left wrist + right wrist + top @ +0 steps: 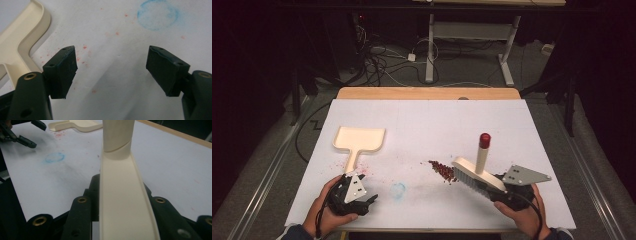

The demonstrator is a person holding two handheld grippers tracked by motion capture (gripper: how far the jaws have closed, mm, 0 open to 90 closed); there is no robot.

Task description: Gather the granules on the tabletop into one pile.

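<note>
A cream dustpan (360, 140) lies flat at the left of the white sheet, its handle toward me. My left gripper (364, 199) rests just below that handle, jaws open with nothing between them (112, 57); the dustpan handle (22, 42) lies beside its left jaw. A small pile of red-brown bits (442, 170) sits mid-table. My right gripper (507, 192) is shut on a cream brush (474, 175) with grey bristles, tilted just right of the pile. The brush's round handle, capped in red (484, 140), points up. The brush back (122, 202) runs between the right jaws.
A blue ring mark (398, 190) stains the sheet between my hands. Faint red specks dot the sheet near the dustpan handle. The wooden table edge (427, 93) runs along the far side, with cables and desk legs on the floor beyond.
</note>
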